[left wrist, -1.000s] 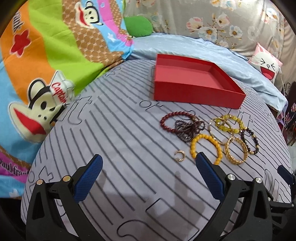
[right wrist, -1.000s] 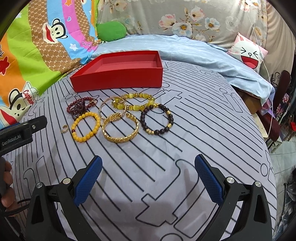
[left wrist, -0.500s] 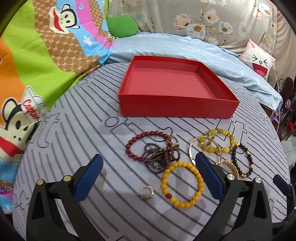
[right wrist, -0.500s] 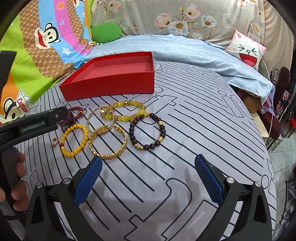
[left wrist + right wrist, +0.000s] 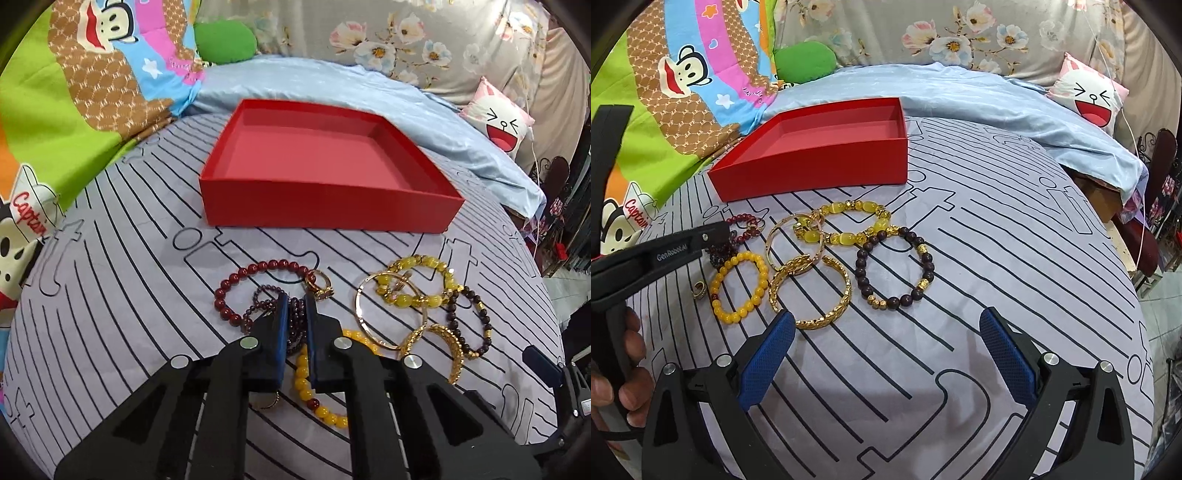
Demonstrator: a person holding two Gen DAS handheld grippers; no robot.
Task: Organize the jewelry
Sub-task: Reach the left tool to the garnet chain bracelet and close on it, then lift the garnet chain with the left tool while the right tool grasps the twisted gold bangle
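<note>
An empty red box (image 5: pixel 321 206) stands on the striped grey cloth, also in the right wrist view (image 5: pixel 820 170). In front of it lie several bracelets: a red bead one (image 5: pixel 255 271), a dark garnet strand (image 5: pixel 293 317), an orange bead one (image 5: pixel 738 284), a gold bangle (image 5: pixel 812 295), a yellow stone one (image 5: pixel 849 225) and a dark brown bead one (image 5: pixel 897 266). My left gripper (image 5: pixel 295 306) is shut on the dark garnet strand, down at the cloth. My right gripper (image 5: pixel 886 332) is open and empty, just in front of the gold bangle.
A small gold ring (image 5: pixel 699 288) lies left of the orange bracelet, another ring (image 5: pixel 319 286) by the red beads. Cartoon bedding (image 5: pixel 74 92), a blue sheet (image 5: pixel 960 99) and a pink pillow (image 5: pixel 502 118) surround the cloth. The bed edge drops off at right.
My left gripper moved forward and down over the jewelry and closed its jaws on the dark garnet strand. The right gripper crept slightly closer to the bracelets, still open.
</note>
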